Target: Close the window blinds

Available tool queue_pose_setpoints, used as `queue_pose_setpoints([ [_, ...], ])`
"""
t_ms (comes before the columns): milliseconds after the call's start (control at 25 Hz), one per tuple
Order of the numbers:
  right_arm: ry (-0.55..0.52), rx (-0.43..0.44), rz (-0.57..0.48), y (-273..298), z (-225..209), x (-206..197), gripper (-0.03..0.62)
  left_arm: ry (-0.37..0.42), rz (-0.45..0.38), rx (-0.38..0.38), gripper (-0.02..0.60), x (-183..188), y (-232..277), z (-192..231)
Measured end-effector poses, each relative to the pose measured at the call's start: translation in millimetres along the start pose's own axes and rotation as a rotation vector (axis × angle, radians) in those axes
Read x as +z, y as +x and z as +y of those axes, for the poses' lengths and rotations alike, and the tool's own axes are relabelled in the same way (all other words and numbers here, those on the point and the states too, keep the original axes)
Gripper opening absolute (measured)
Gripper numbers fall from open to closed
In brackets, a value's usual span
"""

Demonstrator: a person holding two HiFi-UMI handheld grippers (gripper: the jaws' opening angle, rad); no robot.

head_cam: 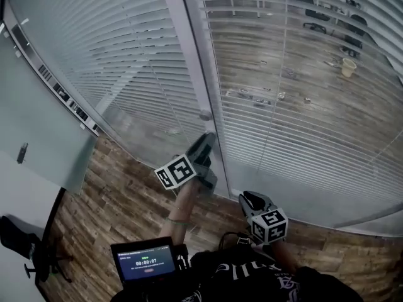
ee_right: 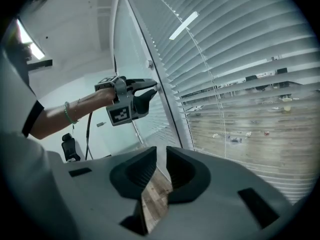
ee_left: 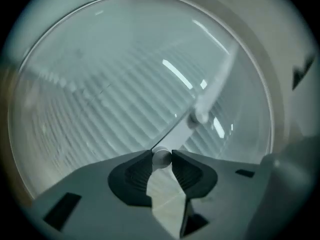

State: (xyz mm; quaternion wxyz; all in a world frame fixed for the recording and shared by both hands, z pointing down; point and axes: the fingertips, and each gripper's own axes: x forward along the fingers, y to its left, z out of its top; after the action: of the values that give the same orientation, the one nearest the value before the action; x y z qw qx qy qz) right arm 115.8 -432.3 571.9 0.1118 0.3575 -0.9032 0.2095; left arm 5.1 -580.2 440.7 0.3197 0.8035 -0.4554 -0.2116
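The left arm is stretched forward, bare to the elbow. The left gripper has its fingers pressed on a small round knob. The right gripper is held close to the body, tilted slightly down. Its fingers are a narrow gap apart and empty.

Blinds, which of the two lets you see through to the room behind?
The right blind: gaps between its slats show the floor beyond. The left blind looks whitish and blocks the view.

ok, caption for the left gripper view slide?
Left gripper pinching a small round knob on the window frame, slatted blinds behind.
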Motion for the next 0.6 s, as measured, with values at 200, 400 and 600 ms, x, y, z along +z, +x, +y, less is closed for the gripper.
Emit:
queue_pose_setpoints([
  [200, -0.001, -0.007, 0.006, 3.0, 0.2, 9.1, 0.072, -0.015, -0.058, -0.037, 0.126, 13.8, 3.9, -3.2],
  [400, 0.004, -0.027, 0.011, -2.6, -6.0, 6.4, 0.072, 1.262, 0.281, 0.208, 0.161, -3.1, 0.5, 1.0],
  [600, 0.015, -0.048, 0.016, -4.4, -13.2, 2.5, 0.072, 1.579, 0.371, 0.204, 0.161, -10.3, 10.7, -4.0],
])
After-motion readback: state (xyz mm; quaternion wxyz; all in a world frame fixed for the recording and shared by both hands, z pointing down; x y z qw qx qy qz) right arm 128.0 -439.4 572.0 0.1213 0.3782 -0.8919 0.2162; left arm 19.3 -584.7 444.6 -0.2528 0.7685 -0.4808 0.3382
